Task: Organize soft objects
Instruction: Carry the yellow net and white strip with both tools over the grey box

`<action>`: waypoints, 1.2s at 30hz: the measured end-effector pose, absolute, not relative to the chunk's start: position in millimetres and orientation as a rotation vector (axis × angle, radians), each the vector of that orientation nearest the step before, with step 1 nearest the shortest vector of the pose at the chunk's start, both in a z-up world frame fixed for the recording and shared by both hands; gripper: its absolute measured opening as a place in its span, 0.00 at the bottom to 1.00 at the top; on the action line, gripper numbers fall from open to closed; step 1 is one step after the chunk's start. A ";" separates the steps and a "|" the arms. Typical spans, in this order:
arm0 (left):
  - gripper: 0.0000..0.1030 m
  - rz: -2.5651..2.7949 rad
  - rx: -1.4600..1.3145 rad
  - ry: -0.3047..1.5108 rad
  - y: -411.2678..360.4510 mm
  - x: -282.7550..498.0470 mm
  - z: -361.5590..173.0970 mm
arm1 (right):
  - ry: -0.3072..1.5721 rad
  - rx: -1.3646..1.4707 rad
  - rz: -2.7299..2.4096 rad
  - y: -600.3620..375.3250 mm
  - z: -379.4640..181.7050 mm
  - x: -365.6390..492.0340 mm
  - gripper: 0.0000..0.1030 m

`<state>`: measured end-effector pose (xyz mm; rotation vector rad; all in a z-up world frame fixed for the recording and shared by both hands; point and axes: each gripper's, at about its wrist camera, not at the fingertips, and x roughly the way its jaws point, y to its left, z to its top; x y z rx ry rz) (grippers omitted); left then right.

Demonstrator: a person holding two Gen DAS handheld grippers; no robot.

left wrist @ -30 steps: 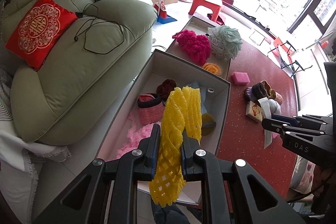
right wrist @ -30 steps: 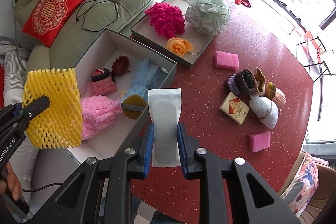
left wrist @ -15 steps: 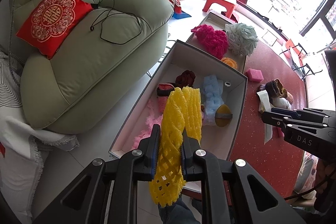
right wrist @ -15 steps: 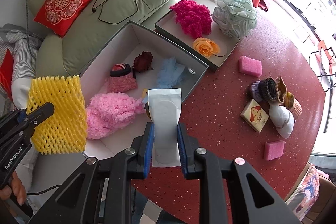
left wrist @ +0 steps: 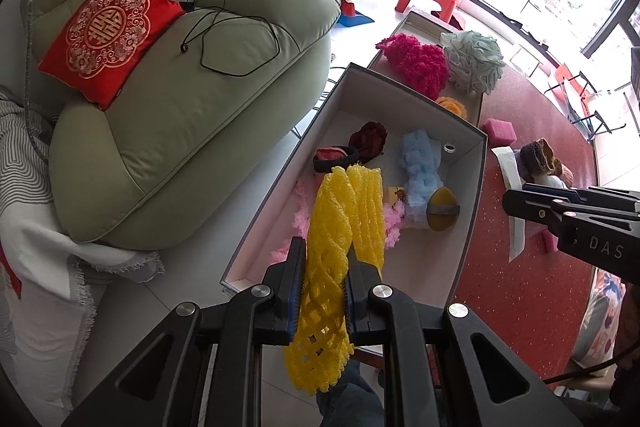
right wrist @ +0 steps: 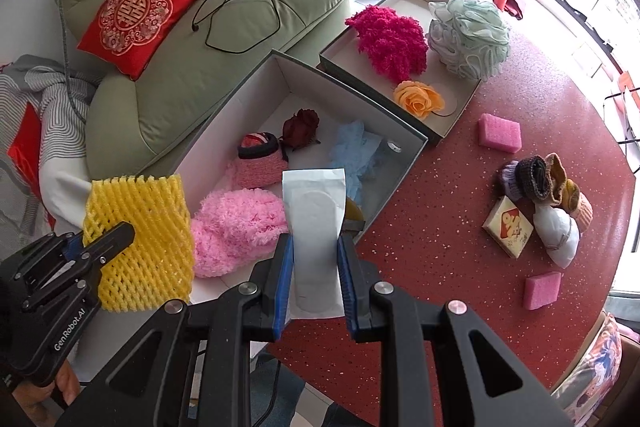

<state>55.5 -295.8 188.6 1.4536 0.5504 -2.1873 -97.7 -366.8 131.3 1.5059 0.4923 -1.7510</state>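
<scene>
My left gripper (left wrist: 322, 269) is shut on a yellow foam net sleeve (left wrist: 340, 227), held above the near end of a deep white box (left wrist: 476, 179). From the right wrist the same sleeve (right wrist: 140, 239) hangs at the box's near left corner. My right gripper (right wrist: 314, 269) is shut on a flat white packet (right wrist: 316, 223), above the box's near right corner. The box (right wrist: 256, 87) holds a pink fluffy piece (right wrist: 236, 231), a pink knit pouch (right wrist: 258, 159), a dark red rose (right wrist: 300, 125), a light blue fluffy piece (right wrist: 356, 151) and a mustard pad (left wrist: 442, 207).
A shallow tray (right wrist: 460, 103) behind holds a magenta fluffy piece (right wrist: 390, 41), a green bath pouf (right wrist: 468, 35) and an orange rose (right wrist: 418, 99). On the red table (right wrist: 440, 211) lie two pink sponges (right wrist: 500, 133), rolled socks (right wrist: 536, 179), a small card packet (right wrist: 508, 227) and a white bundle (right wrist: 558, 231). A green sofa (right wrist: 180, 67) stands left.
Both grippers have drifted with their loads toward the box's near end, so the box, sofa and table shifted in both views. Both grips are unchanged.
</scene>
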 end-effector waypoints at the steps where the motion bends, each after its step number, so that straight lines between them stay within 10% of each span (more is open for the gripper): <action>1: 0.18 -2.186 1.460 0.544 -295.4 54.3 187.8 | 0.496 1.503 -1.746 -368.3 130.7 -95.3 0.24; 36: 0.18 -2.153 1.583 0.510 -285.6 33.2 158.1 | 0.501 1.557 -1.699 -373.4 112.5 -94.4 0.24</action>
